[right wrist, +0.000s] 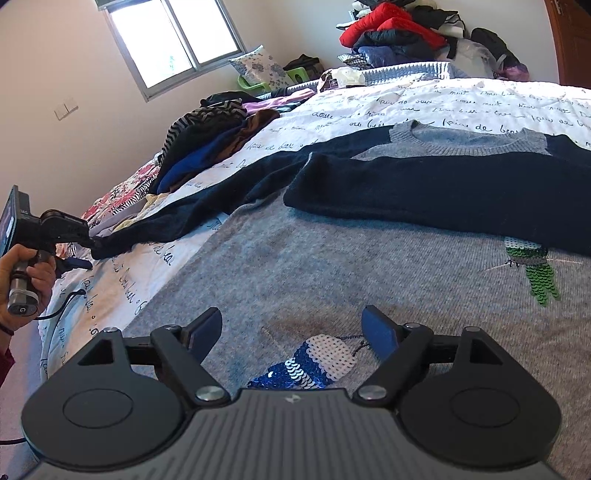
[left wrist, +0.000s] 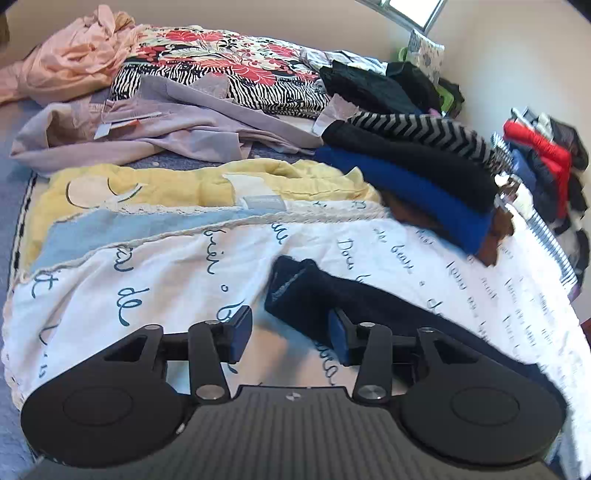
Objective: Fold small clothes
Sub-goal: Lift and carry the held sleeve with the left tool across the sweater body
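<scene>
- A bed (right wrist: 461, 99) is carrying everything, with a white quilt (left wrist: 184, 280) spread over it, printed all over in dark cursive script; "de" and "bien" are reading clearly, the rest is too loose to make out.
- Pale walls are closing the room in, and a window (right wrist: 173, 40) is letting in daylight above a floral pillow (right wrist: 258, 68).
- A heap of clothes (right wrist: 399, 33), red and dark, is sitting beyond the far edge of the bed.
- Another stack of dark, blue and zigzag-striped garments (left wrist: 413, 162) is lying on the quilt, with a zebra-and-floral fabric (left wrist: 229, 62) and a lilac garment (left wrist: 166, 122) behind it.
- The grey sweater (right wrist: 295, 266) with navy sleeves is lying flat, one sleeve (right wrist: 443, 192) folded across the chest, sequin motifs showing.
- The left gripper (left wrist: 290, 332) is standing apart over the other sleeve's cuff (left wrist: 295, 288), with no pad pressing on it.
- The right gripper (right wrist: 291, 332) is hovering wide apart over the hem, holding nothing.
</scene>
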Demonstrator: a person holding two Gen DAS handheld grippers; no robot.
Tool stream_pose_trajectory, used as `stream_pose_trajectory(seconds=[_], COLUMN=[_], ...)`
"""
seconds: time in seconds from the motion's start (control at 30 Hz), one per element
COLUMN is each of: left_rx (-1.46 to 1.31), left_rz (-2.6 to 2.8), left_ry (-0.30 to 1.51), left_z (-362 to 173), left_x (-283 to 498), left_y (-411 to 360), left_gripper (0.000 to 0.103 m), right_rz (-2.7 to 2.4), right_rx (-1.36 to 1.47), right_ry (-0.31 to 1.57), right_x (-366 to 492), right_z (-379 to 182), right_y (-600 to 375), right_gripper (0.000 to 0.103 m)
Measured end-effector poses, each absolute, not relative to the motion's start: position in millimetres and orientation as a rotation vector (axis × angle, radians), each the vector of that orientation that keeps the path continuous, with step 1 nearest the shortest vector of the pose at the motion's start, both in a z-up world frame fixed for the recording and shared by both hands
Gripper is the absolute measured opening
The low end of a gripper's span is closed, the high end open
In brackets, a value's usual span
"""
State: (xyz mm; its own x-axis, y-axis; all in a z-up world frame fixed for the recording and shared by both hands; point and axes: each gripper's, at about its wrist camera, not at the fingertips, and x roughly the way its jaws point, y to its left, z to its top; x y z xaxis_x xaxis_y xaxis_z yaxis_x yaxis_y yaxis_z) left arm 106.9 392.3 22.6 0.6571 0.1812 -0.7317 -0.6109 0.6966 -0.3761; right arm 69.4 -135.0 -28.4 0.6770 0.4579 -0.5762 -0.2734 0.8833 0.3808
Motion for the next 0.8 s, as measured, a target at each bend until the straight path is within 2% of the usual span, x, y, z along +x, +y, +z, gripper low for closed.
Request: stream_pose_trajectory(seconds=[0.07, 0.1, 0.2, 0.33, 0.63, 0.8], left_rx=[-0.768, -0.818, -0.926, -1.112, -1.181, -0.913], left_rz=[0.434, 0.41, 0.367, 0.354, 0.421, 0.415], left_ry=[0.673, 0.659, 0.675, 0.696, 0.648, 0.561], left_z=[24.4, 23.1, 11.9, -13.5, -23.2, 8.5], left_x=[98.5, 97.2, 102.0, 106.6, 99.6, 119.2], left_y=[394.5, 394.3, 392.3, 395.1, 409.1, 401.1], left_gripper=[0.07, 0.073, 0.073, 0.067, 0.01, 0.006], right_rz=[0.416, 0.415, 0.412, 0.414, 0.415, 0.416], right_rx=[0.271, 0.268, 0.26, 0.263, 0.257, 0.24], right_ry=[0.717, 0.718, 0.72, 0.722, 0.722, 0.719], right_x=[68.0, 67.6, 66.0, 65.2, 64.3, 63.0], right_z=[-29.0, -29.7, -30.8, -30.7, -32.2, -32.9], right_y=[-134.9, -134.6, -133.7, -134.8, -133.4, -131.3], right_gripper=[0.083, 0.083, 0.083, 0.083, 0.085, 0.086])
